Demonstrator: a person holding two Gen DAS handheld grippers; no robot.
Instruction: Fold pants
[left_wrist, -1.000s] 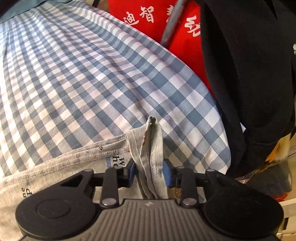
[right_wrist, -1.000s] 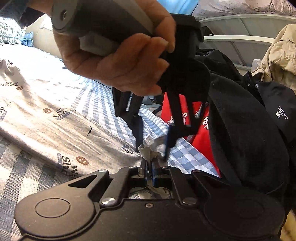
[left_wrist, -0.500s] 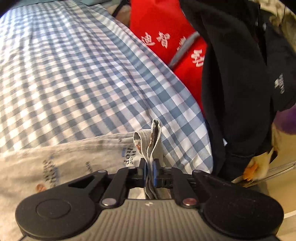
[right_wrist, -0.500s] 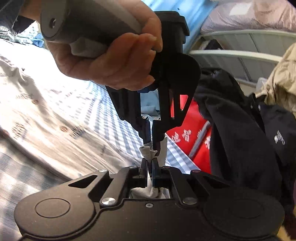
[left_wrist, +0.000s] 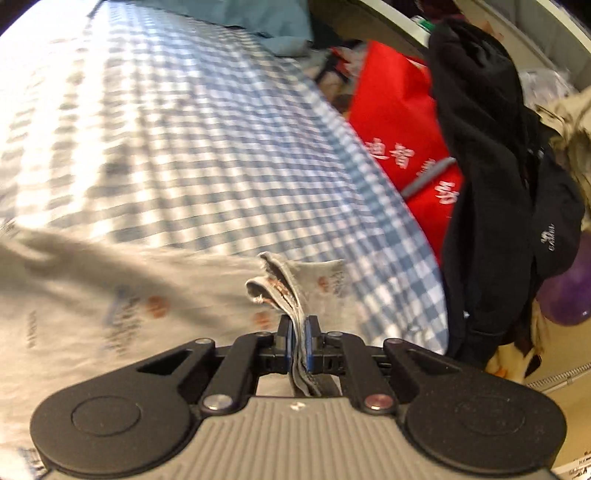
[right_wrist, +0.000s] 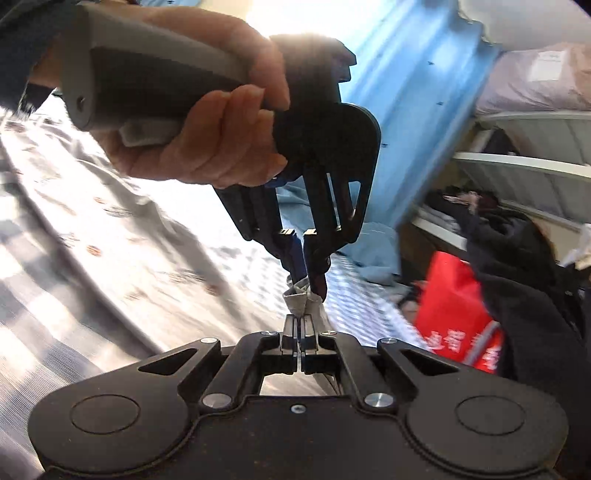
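A lived-in bedroom, perhaps a shared dormitory, is shown. A bed is covered by a blue-and-white checked cotton sheet (left_wrist: 207, 147). Beside it, a red fabric bag printed with white characters (left_wrist: 402, 140) is crowded by heaped black clothing (left_wrist: 484, 192). White metal bunk-bed rails (right_wrist: 524, 166) and a bright blue hanging curtain (right_wrist: 424, 92) are seen beyond.
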